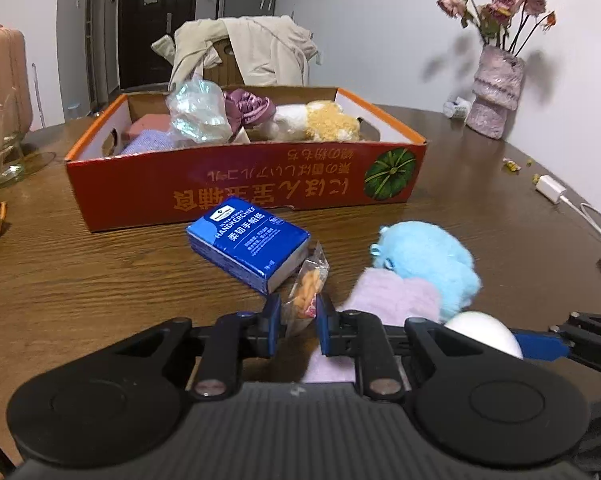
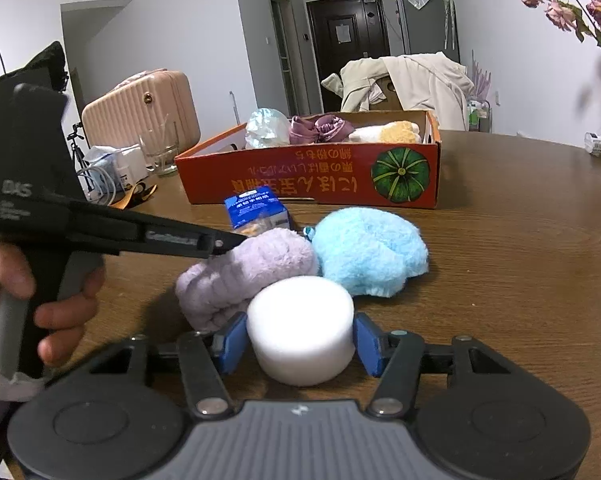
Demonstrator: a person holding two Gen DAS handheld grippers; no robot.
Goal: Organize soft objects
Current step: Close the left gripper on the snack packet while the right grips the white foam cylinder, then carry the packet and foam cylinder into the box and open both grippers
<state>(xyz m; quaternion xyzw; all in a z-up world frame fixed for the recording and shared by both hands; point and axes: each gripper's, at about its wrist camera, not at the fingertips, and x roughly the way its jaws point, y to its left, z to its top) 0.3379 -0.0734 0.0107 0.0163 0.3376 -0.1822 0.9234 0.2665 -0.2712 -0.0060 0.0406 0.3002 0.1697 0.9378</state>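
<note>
Right at the bottom of the left wrist view, the left gripper (image 1: 298, 314) is pinching a small clear snack packet (image 1: 306, 292), blue pads pressing in on both sides of the crinkly wrapper, low in the frame's centre. Just beyond it, touching the packet's upper left, a blue handkerchief tissue pack (image 1: 247, 242) is lying flat on the brown wooden table (image 1: 80, 280). To the right, a lilac fluffy towel (image 1: 392, 294) is sitting against a sky-blue plush (image 1: 424, 260), the two touching.

Over on the right wrist view, the right gripper (image 2: 300, 340) is closing around a white foam cylinder (image 2: 300, 328) at lower centre, both blue pads sitting against its sides. The cylinder is standing upright on the table, right in front of the lilac towel and the blue plush. At the left edge of that frame, a hand (image 2: 28, 300) is gripping the left tool's handle.

Further back, in the upper middle of both views, an orange cardboard box (image 1: 260, 184) with a green pumpkin print is holding soft things: a crumpled clear bag (image 1: 198, 110), a purple satin bundle (image 1: 246, 108) and a cream-and-yellow plush (image 1: 320, 122), crowding together. In the upper right, a pink vase (image 1: 494, 92) of dried roses is standing near the table's far edge.
</note>
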